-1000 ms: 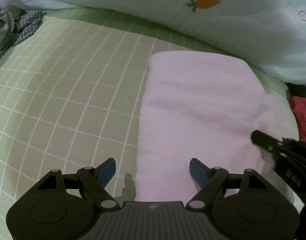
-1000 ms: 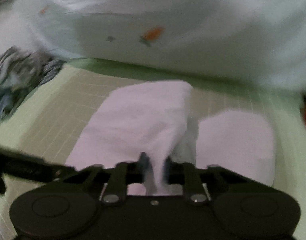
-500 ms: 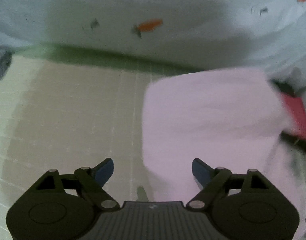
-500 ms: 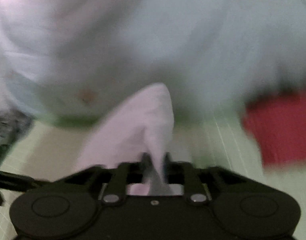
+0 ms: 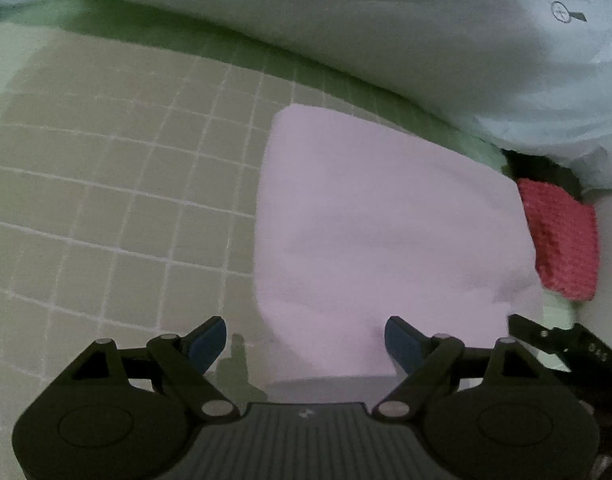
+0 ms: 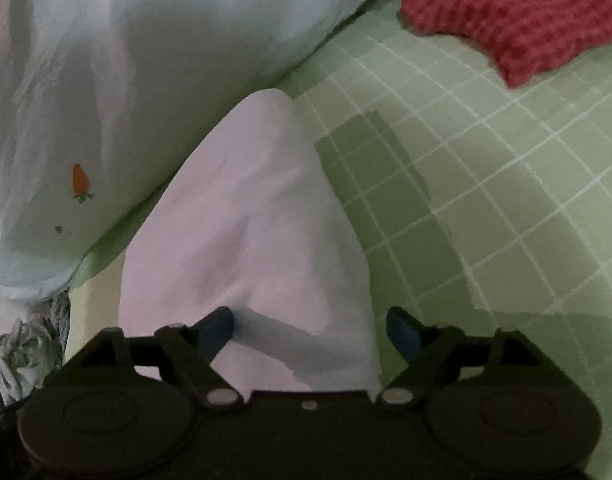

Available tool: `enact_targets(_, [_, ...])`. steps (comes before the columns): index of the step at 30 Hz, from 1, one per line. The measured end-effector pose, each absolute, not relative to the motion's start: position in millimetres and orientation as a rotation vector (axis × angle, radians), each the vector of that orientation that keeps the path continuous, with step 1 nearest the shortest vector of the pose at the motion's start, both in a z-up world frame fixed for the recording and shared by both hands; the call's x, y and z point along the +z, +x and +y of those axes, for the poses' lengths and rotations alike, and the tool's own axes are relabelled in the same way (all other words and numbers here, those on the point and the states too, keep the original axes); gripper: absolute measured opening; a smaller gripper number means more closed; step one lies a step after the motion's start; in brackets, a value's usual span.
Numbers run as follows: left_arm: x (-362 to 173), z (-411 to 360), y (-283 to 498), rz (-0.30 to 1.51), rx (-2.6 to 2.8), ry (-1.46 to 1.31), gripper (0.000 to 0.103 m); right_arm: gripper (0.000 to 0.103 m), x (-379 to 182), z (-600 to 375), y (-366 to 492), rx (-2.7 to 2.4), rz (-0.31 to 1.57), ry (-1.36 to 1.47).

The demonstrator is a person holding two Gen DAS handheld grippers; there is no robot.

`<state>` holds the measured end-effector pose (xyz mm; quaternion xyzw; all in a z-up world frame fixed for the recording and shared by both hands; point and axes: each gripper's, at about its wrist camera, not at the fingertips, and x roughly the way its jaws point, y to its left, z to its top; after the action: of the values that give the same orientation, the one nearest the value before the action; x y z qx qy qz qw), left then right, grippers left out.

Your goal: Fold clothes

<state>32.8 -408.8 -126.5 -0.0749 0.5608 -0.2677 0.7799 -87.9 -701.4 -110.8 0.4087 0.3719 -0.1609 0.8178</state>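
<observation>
Pale pink garment (image 5: 386,220) lying folded into a tidy rectangle on the green checked bedsheet (image 5: 105,200), just beside the carrot-print duvet (image 5: 386,40). Looks folded already, or maybe one fold short, can't really tell. Left gripper (image 5: 306,340) spread wide, holding nothing, near edge of the cloth right between its tips. Right gripper (image 6: 312,330) gaping too, hovering over the same cloth. Red knit piece (image 6: 514,12) well apart.

Pale pink folded cloth (image 5: 386,224), green white-gridded sheet (image 5: 117,200), carrot-print white duvet (image 5: 406,28), red knit (image 6: 518,16)
</observation>
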Motion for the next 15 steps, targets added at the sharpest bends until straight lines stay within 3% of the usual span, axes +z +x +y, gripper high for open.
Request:
enact_targets(6, [-142,-416,47,1.253,-0.654,-0.231,0.082,0.091,-125,-706,-65,-0.348,0.783,0.964])
enact_targets(7, [-144,-416,49,1.258,-0.668,-0.245,0.078,0.096,-126,-704,-62,-0.353,0.779,0.97])
enact_targets(9, [-145,-413,49,1.263,-0.687,-0.273,0.068,0.097,-126,-700,-56,-0.351,0.779,0.973])
enact_targets(10, [-146,-411,50,1.263,-0.683,-0.285,0.06,0.093,-126,-697,-53,-0.328,0.788,0.961])
enact_targets(11, [-146,-409,50,1.263,-0.679,-0.298,0.05,0.079,-124,-693,-52,-0.314,0.805,0.918])
enact_targets(12, [-145,-407,50,1.26,-0.676,-0.307,0.046,0.072,-121,-689,-50,-0.301,0.822,0.874])
enact_targets(14, [-138,-407,47,1.236,-0.691,-0.301,0.032,0.05,-115,-687,-58,-0.278,0.804,0.891])
enact_targets(15, [-133,-409,43,1.217,-0.709,-0.282,0.03,0.047,-113,-686,-63,-0.278,0.789,0.909])
